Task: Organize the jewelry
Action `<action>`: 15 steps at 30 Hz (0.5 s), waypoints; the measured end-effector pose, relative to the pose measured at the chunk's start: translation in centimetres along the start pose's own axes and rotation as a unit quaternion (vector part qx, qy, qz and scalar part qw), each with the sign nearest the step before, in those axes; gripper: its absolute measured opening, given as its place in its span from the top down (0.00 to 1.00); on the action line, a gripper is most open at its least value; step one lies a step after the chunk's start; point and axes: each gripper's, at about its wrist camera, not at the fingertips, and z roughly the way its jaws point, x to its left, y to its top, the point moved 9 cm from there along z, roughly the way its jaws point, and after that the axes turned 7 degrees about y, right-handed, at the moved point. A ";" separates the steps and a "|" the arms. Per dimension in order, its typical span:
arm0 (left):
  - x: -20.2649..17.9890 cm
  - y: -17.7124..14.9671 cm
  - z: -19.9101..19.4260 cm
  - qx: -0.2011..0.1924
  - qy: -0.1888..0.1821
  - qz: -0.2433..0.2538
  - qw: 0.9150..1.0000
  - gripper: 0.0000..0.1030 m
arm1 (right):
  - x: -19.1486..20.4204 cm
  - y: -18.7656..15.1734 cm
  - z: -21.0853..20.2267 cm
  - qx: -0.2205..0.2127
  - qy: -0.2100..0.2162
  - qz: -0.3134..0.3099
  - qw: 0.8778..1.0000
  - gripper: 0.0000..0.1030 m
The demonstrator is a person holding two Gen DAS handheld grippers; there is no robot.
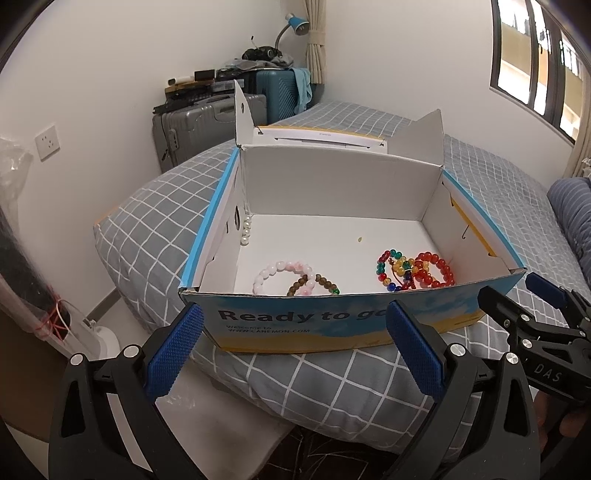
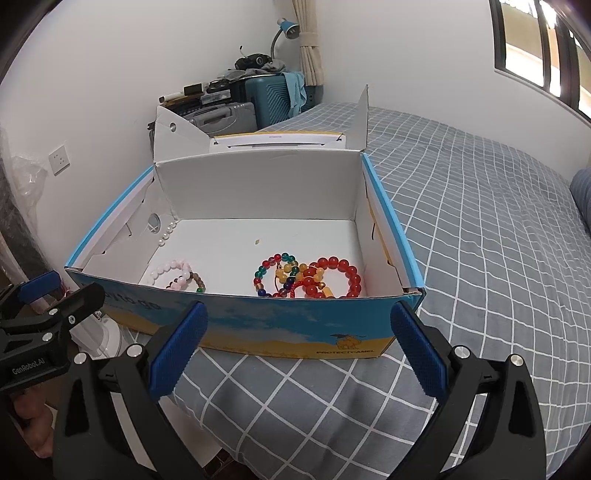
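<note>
1. Left tongs [image 1: 295, 347] and right tongs [image 2: 299, 350], black with blue ribbed pads, stand spread wide and empty, just short of the box front.
2. Open blue-and-yellow printed cardboard box [image 2: 280, 328] rests on the grey white-checked bed [image 2: 480, 229]; its lid flaps stand up.
3. Inside, near the front wall: a pink bead bracelet [image 1: 280, 271] overlapping a brown wooden-bead bracelet [image 1: 317, 282]; apart from these, a multicoloured bead bracelet [image 2: 277, 275] tangled with a red bead bracelet [image 2: 341, 275]. White pearls [image 1: 246, 230] lie by the left wall.
4. Step judged: approach, nothing grasped. The next move calls for reaching over the front wall, which obstructs, and separating overlapped strands.
5. Beyond: suitcases [image 1: 192, 127], blue lamp [image 1: 297, 22].
</note>
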 end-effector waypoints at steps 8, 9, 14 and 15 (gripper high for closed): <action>-0.3 0.0 -0.1 -0.001 -0.003 0.004 1.000 0.06 | 0.0 -0.1 0.1 0.003 0.002 -0.002 1.000 0.08; -0.4 0.0 -0.1 -0.001 -0.004 0.004 1.000 0.06 | 0.0 -0.1 0.1 0.003 0.002 -0.001 1.000 0.08; -0.4 0.2 -0.3 -0.005 0.007 0.010 1.000 0.06 | 0.2 -0.1 0.1 0.002 0.002 0.001 1.000 0.08; -0.5 0.2 -0.2 -0.005 0.010 0.010 1.000 0.06 | 0.2 -0.1 0.1 0.002 0.002 0.001 1.000 0.08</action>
